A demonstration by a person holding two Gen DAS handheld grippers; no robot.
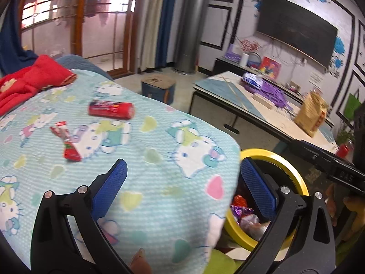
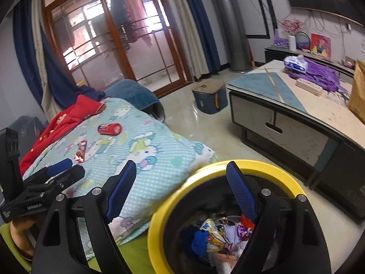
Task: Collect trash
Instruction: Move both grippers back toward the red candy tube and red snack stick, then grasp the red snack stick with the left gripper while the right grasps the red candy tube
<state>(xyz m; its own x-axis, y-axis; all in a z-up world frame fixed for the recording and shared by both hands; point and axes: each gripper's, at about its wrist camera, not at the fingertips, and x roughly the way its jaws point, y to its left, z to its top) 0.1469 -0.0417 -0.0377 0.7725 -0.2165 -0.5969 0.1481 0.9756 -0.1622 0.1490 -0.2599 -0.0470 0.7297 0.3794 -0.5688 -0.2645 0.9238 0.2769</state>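
A red can [image 1: 111, 109] lies on its side on the Hello Kitty blanket [image 1: 146, 159]; a red crumpled wrapper [image 1: 68, 143] lies nearer, to its left. Both also show in the right wrist view: the can [image 2: 109, 128] and the wrapper [image 2: 81, 151]. My left gripper [image 1: 182, 182] is open and empty above the blanket's near edge. My right gripper [image 2: 180, 182] is open and empty over the yellow-rimmed trash bin [image 2: 262, 164], which holds several wrappers [image 2: 219, 235]. The bin also shows in the left wrist view [image 1: 294, 171]. The left gripper shows in the right wrist view [image 2: 57, 171].
A red garment [image 1: 25, 80] lies at the blanket's far left. A low coffee table [image 2: 294, 114] with a purple bag [image 2: 319, 75] and a brown box [image 1: 311, 114] stands right. A small blue stool [image 2: 209, 98] sits on the shiny floor.
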